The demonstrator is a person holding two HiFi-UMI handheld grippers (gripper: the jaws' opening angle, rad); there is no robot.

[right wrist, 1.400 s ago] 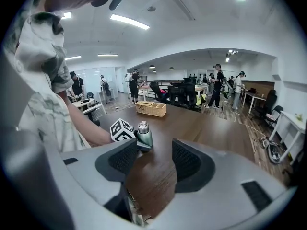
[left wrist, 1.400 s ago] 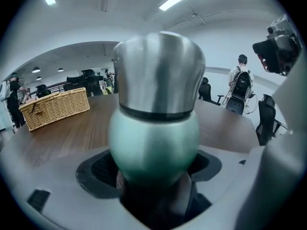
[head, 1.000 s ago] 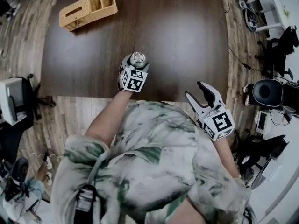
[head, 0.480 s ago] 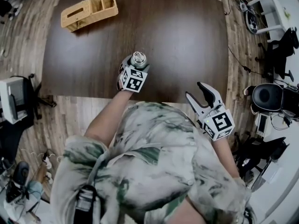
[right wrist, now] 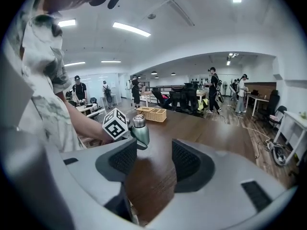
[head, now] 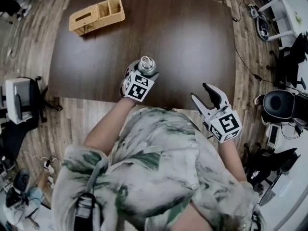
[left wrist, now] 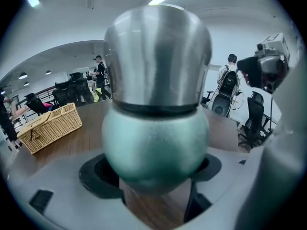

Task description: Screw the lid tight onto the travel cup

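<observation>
Lidded travel cup (left wrist: 156, 150) (steel lid (left wrist: 157, 56)) between left gripper (left wrist: 154, 178) jaws — seemingly clamped.

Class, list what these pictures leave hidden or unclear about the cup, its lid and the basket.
1. Lid threads: left gripper view, hidden inside the lid, so tightness is unknowable.
2. Pad faces of the left tool: left gripper view, hidden behind the travel cup.
3. Basket contents: head view, too small; left gripper view, side only.

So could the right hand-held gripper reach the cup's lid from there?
Probably yes: the right hand-held gripper is open and empty, only bare table lies between it and the travel cup, and the left hand-held gripper clamps the body, leaving the lid free.
</observation>
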